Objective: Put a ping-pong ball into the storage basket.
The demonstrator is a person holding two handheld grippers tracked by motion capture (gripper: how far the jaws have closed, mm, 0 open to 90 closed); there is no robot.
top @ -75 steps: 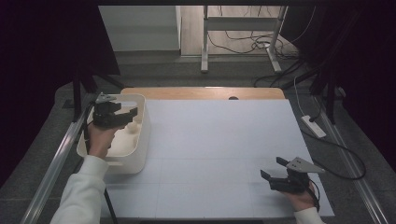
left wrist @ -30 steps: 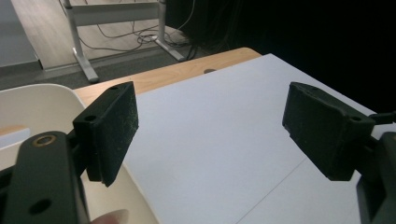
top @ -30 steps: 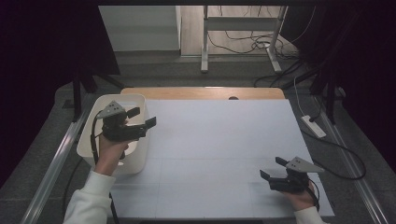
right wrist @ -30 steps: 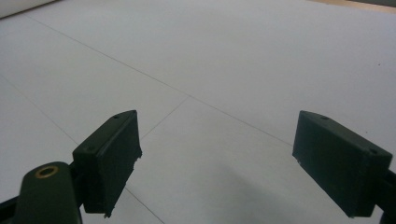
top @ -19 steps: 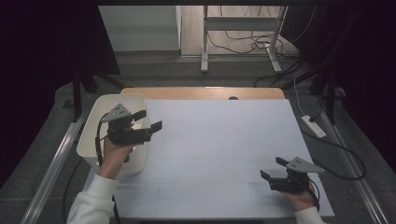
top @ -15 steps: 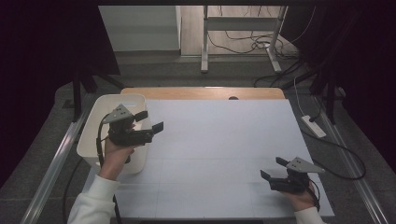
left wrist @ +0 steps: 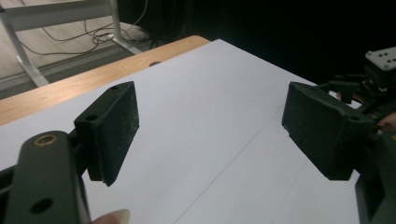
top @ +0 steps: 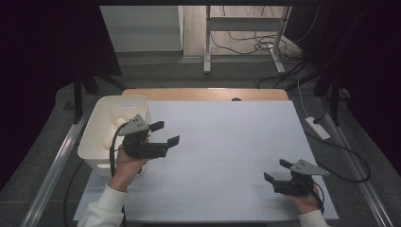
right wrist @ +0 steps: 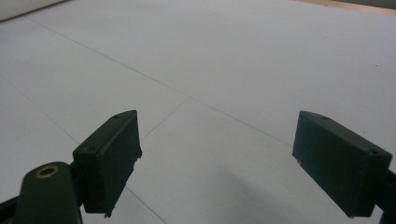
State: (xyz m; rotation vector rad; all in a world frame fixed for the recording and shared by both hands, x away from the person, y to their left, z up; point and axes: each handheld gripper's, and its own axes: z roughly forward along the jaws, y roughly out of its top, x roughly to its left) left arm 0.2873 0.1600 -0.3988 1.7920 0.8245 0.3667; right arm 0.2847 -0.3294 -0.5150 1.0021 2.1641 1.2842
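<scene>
Pictured with both sets of jaws spread and empty: left gripper (top: 166,133) beside white plastic bin (top: 100,124), judged light, rigid, best pinched at its rim; right gripper (top: 276,171) low over the table (top: 227,142)

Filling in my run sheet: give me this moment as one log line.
left hand-held gripper: open, empty, beside white bin | right hand-held gripper: open, empty, low over white table sheet
</scene>
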